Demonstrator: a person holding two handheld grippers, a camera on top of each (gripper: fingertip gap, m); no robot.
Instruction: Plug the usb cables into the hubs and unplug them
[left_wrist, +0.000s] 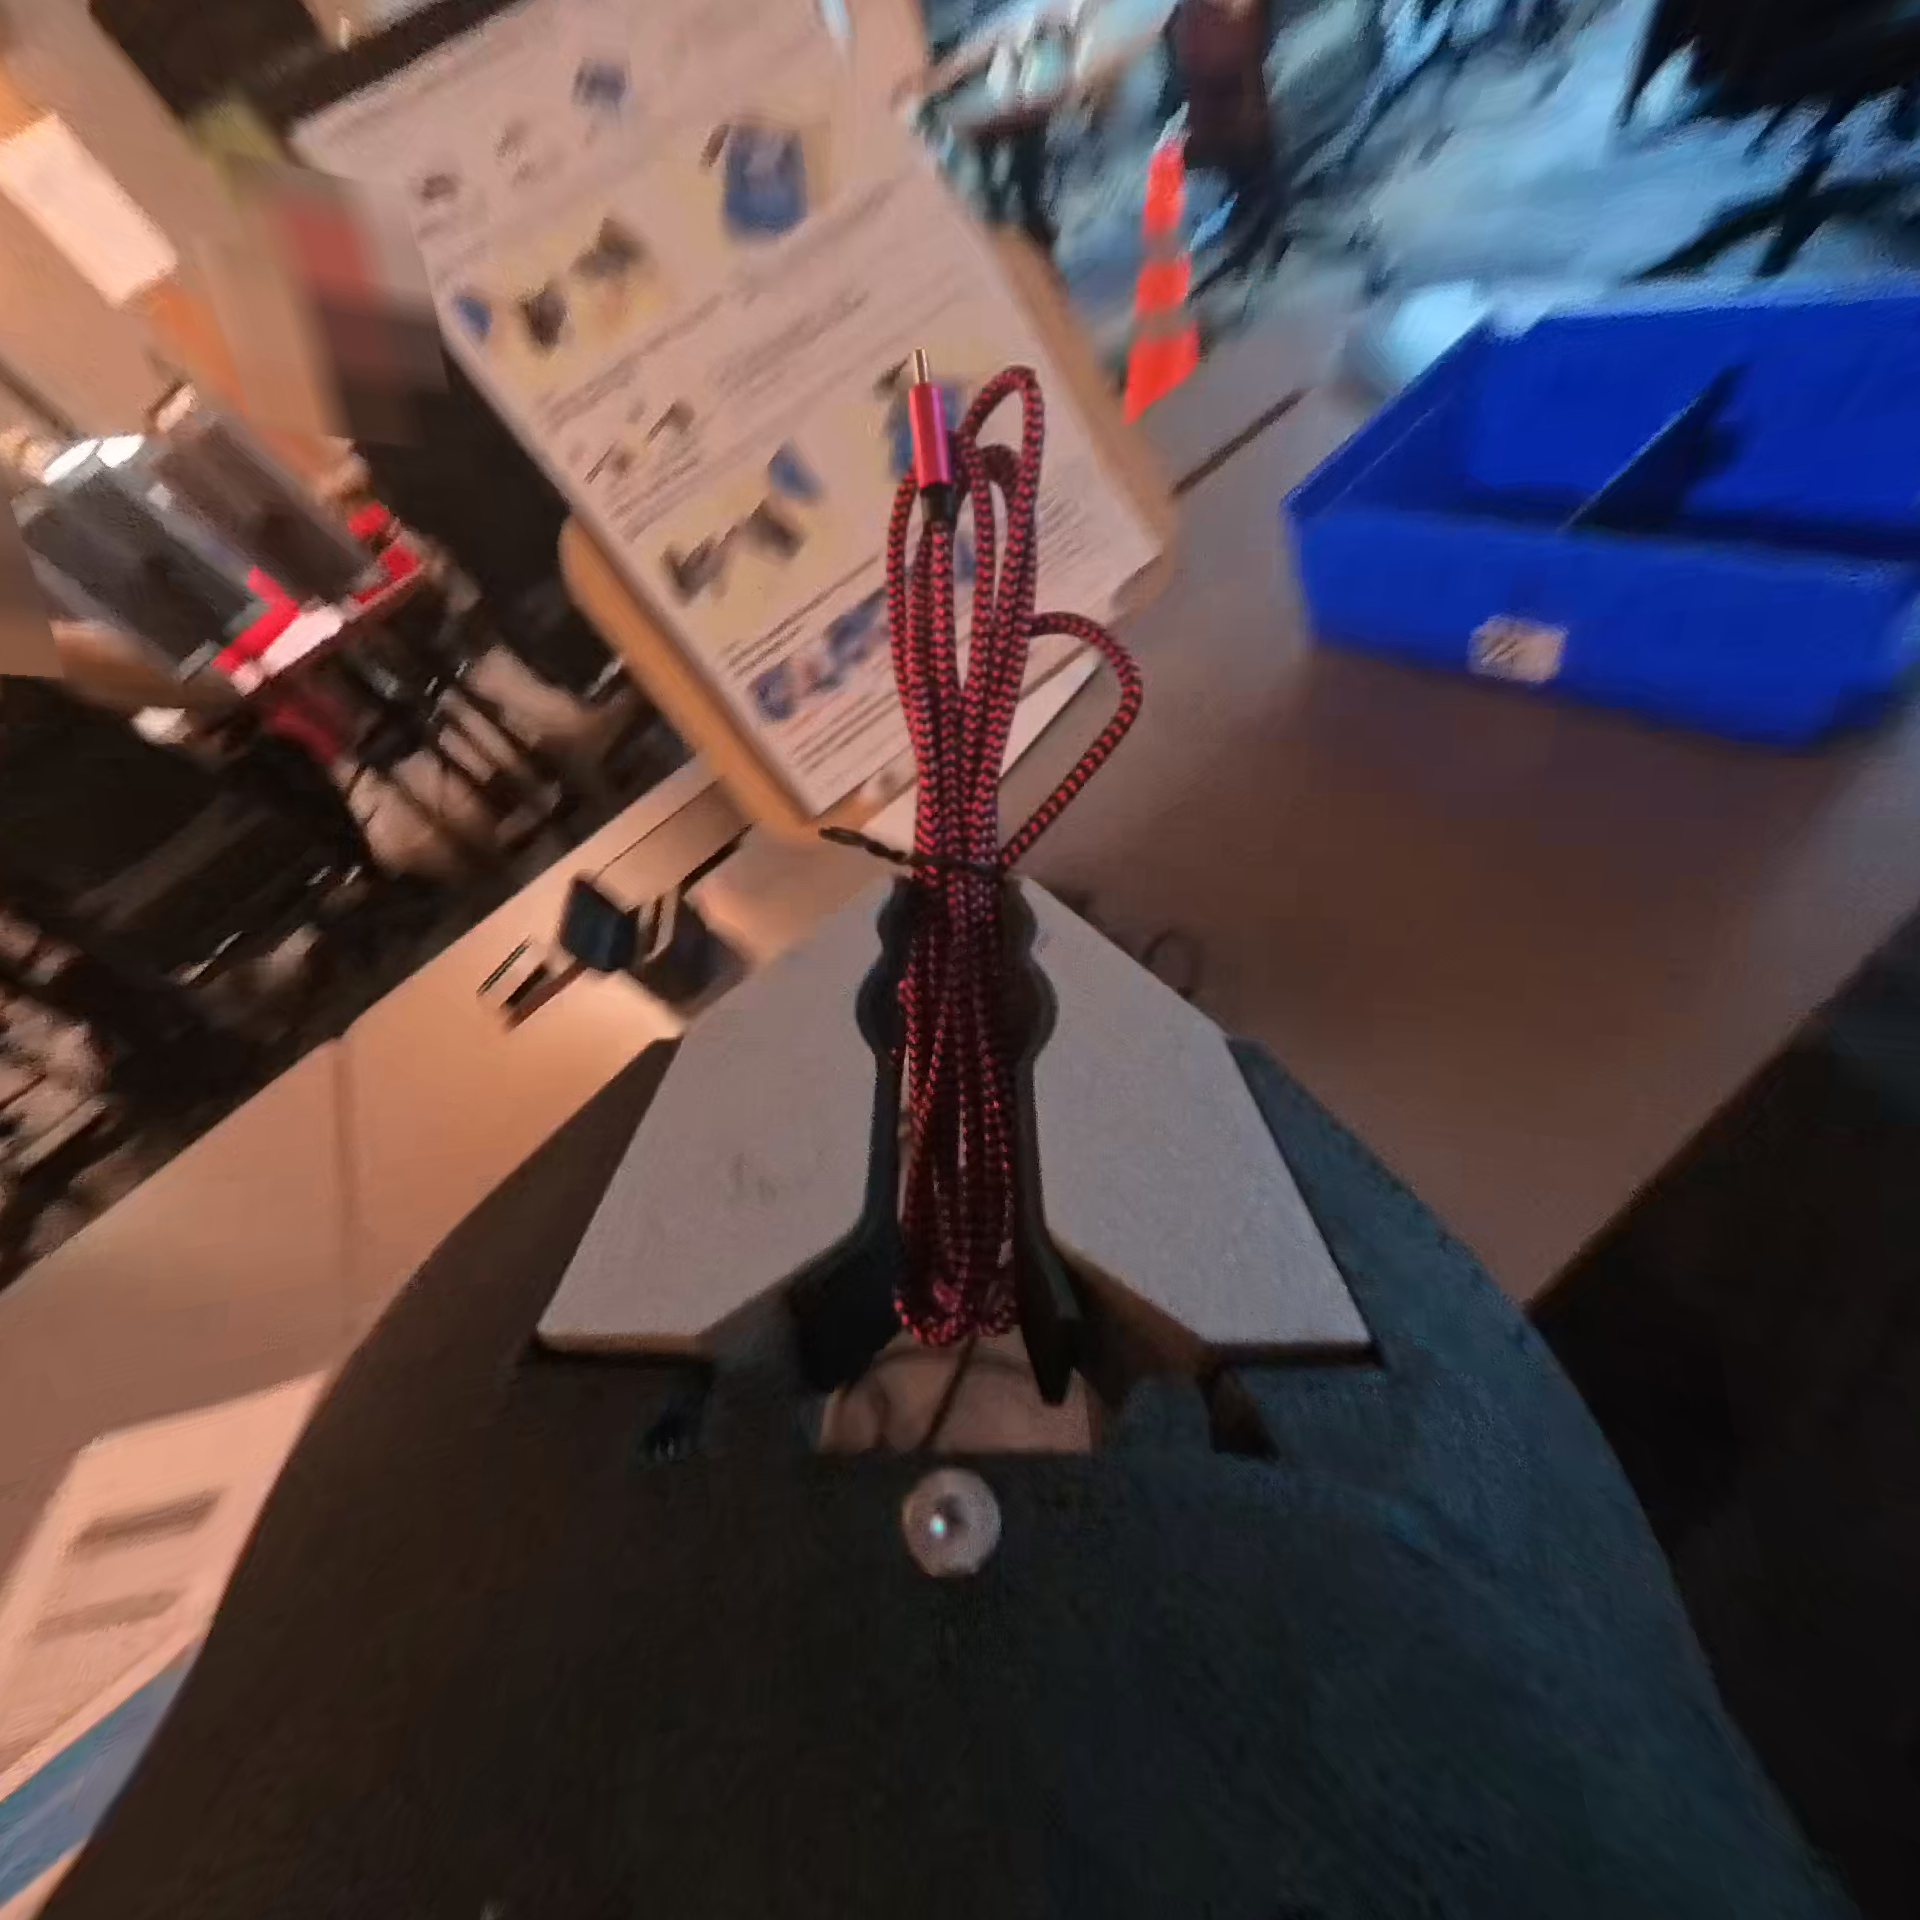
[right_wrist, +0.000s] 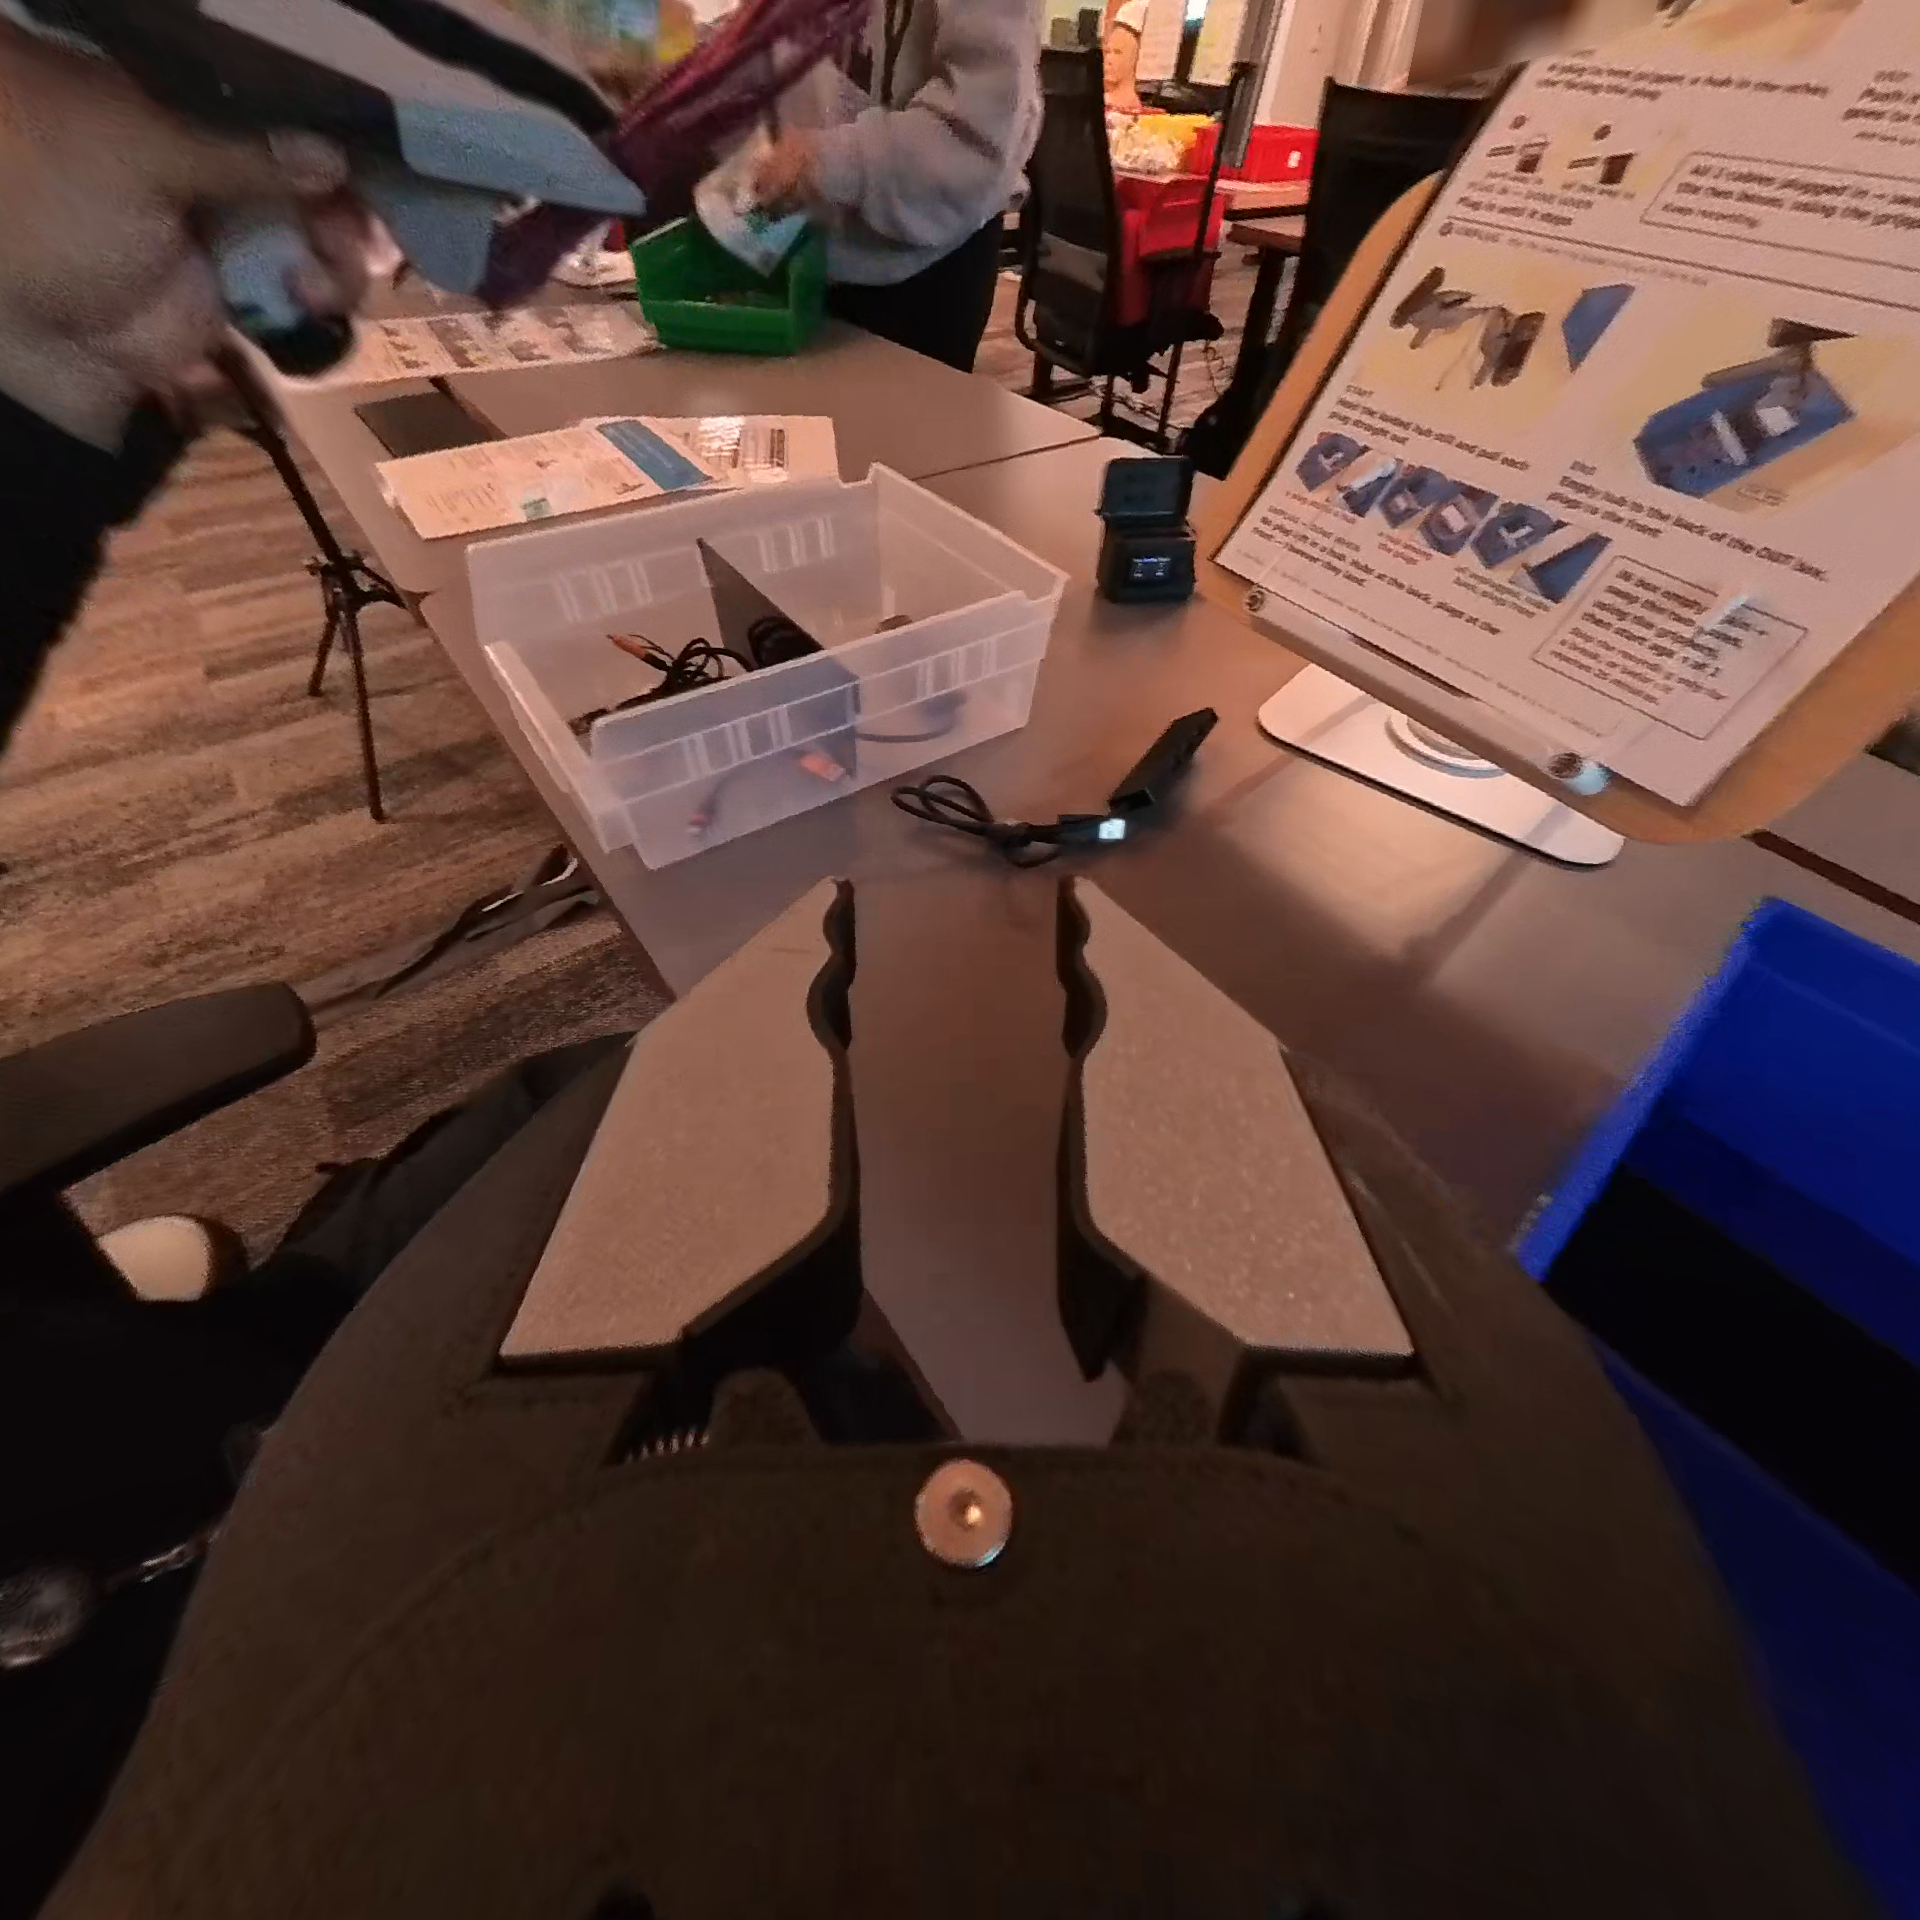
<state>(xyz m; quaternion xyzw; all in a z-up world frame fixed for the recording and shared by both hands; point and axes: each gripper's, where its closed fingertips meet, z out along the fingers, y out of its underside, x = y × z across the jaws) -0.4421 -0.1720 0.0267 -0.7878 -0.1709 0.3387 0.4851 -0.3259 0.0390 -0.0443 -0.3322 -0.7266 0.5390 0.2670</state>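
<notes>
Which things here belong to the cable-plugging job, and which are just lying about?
Job:
red braided cable in left gripper
right gripper, open
black hub
clear bin
blue bin

Lying about:
green bin
papers
instruction board

Left wrist view background motion-blurred; blue plastic divided bin (left_wrist: 1621, 613) cut off at right edge. Red-black braided cable bundle (left_wrist: 961, 1039): far plug hidden.

Red-and-black braided cable (left_wrist: 961, 748) with red plug (left_wrist: 928, 436); blue bin (left_wrist: 1621, 540); clear bin (right_wrist: 769, 665); green bin (right_wrist: 732, 286).
</notes>
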